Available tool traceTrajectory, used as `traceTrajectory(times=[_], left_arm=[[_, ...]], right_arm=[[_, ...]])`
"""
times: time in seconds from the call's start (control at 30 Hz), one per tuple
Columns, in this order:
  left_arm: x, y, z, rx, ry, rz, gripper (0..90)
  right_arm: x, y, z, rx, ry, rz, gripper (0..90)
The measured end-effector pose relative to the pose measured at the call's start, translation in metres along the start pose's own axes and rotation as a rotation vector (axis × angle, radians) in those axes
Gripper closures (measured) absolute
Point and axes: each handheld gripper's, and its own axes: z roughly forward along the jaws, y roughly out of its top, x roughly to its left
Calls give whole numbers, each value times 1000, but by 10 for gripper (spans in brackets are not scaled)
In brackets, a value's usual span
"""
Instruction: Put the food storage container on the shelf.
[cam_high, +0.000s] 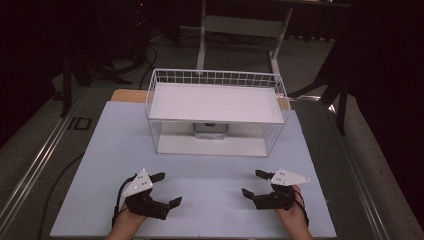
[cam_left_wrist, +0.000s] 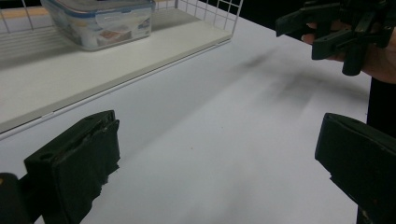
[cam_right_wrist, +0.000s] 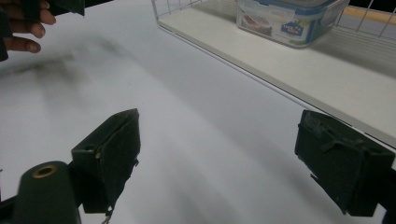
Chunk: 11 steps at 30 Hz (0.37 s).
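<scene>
The room is dark, and a white table (cam_high: 200, 200) stands in the light. At the far side of the table sits a white wire rack (cam_high: 216, 112) with two flat shelves, one on top and one at the bottom. A clear plastic box (cam_high: 211, 131) with a lid rests on the bottom shelf, near the middle and toward the back. In the left gripper view the box (cam_left_wrist: 100, 21) shows at the top, with blue clips on its lid. In the right gripper view the box (cam_right_wrist: 287, 18) also sits at the top, on the white shelf.

The left gripper (cam_high: 164, 189) is held in a hand at the near left part of the table. Its two black jaws are spread wide and there is nothing between them. The right gripper (cam_high: 254, 183) is held in a hand at the near right part. Its jaws are spread wide too, with nothing in them. Both grippers are over the bare table, well apart from each other and well apart from the rack and the box. The jaws of each one point toward the middle of the table.
</scene>
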Motion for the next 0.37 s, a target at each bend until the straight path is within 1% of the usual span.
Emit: traceTrajectory(times=[0.07, 0.2, 0.37], left_arm=[[1, -1, 0, -4, -1, -5, 8], [2, -1, 0, 7, 9, 6, 8], [1, -1, 1, -4, -4, 3, 9]], right_arm=[[0, 0, 0, 2, -5, -6, 142], [-1, 1, 1, 3, -8, -10, 142], [0, 1, 2, 9, -11, -14, 142]])
